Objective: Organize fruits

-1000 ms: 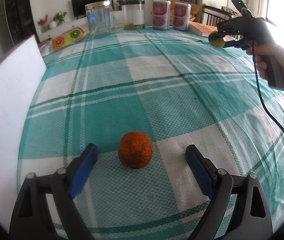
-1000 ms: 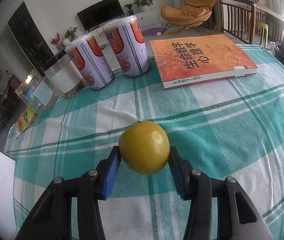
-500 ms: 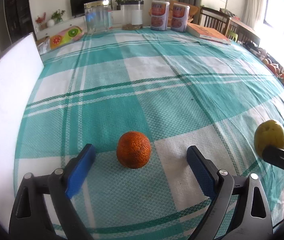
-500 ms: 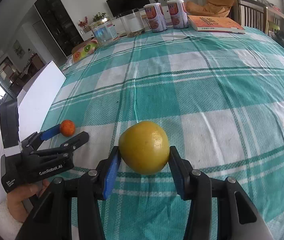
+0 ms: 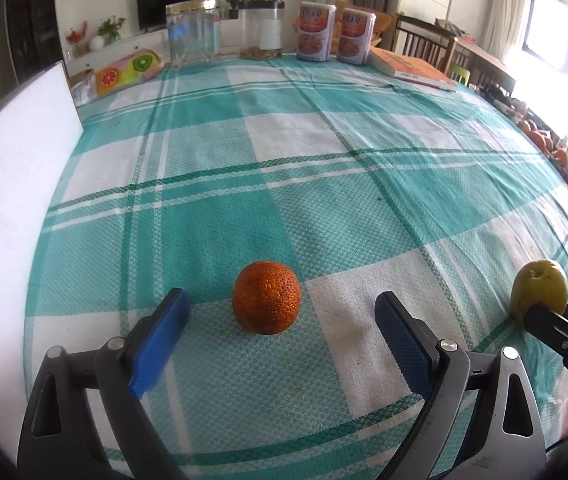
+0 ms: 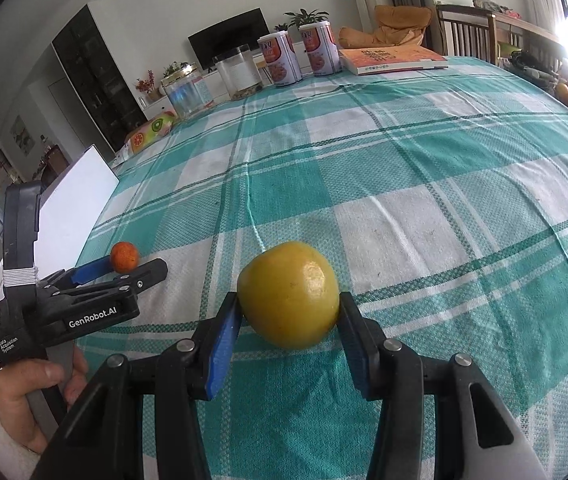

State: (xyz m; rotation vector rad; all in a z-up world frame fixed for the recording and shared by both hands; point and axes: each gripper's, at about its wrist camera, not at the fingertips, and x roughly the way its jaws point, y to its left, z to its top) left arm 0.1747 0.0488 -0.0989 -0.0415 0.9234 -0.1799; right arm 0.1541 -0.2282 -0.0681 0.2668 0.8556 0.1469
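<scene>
Orange fruit (image 5: 266, 297) rests on the checked cloth near the tabletop's (image 5: 323, 168) near edge, between the wide-apart fingers of the left gripper (image 5: 280, 320) and touching neither; being round, it could roll away if one finger reaches it before the other. Clamped between the right gripper's (image 6: 288, 320) pads, the yellow fruit (image 6: 289, 294) sits low near the same edge, so a slackened grip could send it rolling off.

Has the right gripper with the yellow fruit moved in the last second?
Yes. The right gripper, shut on the yellow fruit, came back from the orange book at the far edge to the near side, beside the left gripper.
</scene>
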